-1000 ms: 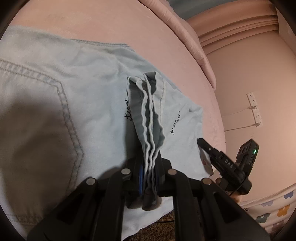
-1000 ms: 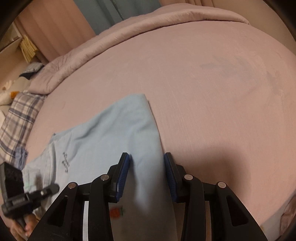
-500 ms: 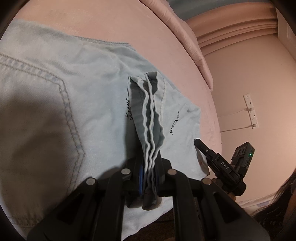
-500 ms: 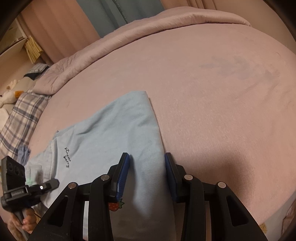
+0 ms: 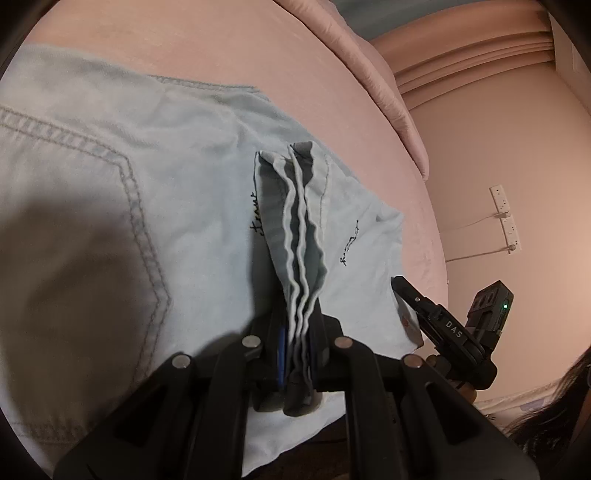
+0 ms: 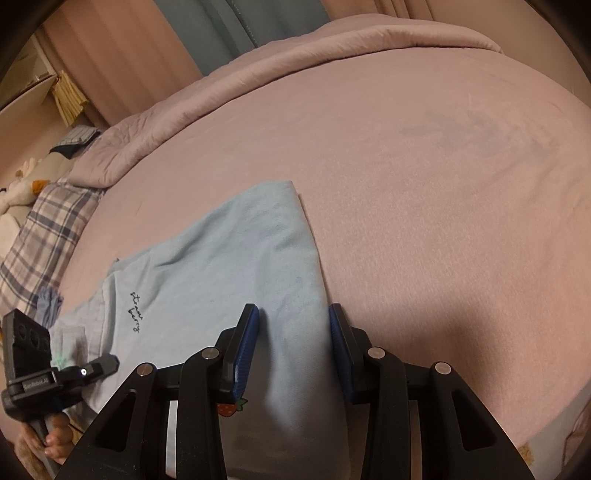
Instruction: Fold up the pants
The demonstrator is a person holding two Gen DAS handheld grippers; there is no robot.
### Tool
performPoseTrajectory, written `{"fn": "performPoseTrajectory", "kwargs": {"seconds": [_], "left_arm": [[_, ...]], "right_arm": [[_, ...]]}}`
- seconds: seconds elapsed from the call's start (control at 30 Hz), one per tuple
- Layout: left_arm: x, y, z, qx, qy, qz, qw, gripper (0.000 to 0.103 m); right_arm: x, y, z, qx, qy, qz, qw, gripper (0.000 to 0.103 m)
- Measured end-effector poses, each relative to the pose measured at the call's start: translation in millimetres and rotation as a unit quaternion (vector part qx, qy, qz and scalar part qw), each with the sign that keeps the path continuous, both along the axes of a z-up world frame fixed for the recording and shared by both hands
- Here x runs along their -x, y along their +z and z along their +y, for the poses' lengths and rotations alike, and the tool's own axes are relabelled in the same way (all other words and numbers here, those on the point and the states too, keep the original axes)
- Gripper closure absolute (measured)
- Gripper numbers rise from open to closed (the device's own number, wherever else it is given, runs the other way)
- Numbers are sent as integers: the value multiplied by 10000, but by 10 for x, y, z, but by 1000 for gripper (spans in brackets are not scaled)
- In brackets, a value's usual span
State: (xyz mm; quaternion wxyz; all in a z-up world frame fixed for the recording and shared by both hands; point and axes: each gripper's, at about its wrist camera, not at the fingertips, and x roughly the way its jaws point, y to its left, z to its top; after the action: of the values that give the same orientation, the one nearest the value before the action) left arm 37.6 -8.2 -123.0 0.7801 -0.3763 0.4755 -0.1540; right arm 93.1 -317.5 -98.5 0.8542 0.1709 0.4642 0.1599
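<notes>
The light blue soft denim pants [image 5: 155, 192] are limp: left hand-held gripper [image 5: 297, 354] pinches the stacked hems; right hand-held gripper [image 6: 293, 347] straddles the fold, unclamped.

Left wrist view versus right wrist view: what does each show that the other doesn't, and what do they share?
Only the left wrist view shows the left gripper pinching a bunched edge of the pants, pocket stitching and wall sockets. Only the right wrist view shows the right gripper's fingers open astride a folded leg, a plaid pillow and the curtain. Both show the pants on the pink bed.
</notes>
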Motion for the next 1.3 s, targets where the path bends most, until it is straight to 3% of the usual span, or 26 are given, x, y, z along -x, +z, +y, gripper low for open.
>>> {"fn": "performPoseTrajectory", "kwargs": {"seconds": [0.3,0.67,0.83,1.3], "left_arm": [[-5,112,-174,-692,6,-27,9976,91],[-62,211,-402,-1708,35,-44,9853,91],[-48,199,-448,-1896,79,-53,9818,90],[130,149,-500,-1926,174,-52,9811,86]], "right_arm": [[62,29,-7,82,59,87,9999,65],[261,16,-105,-108,123,309,9994,65],[306,26,-81,33,130,347,9993,65],[384,12,-98,196,61,419,9989,65]]}}
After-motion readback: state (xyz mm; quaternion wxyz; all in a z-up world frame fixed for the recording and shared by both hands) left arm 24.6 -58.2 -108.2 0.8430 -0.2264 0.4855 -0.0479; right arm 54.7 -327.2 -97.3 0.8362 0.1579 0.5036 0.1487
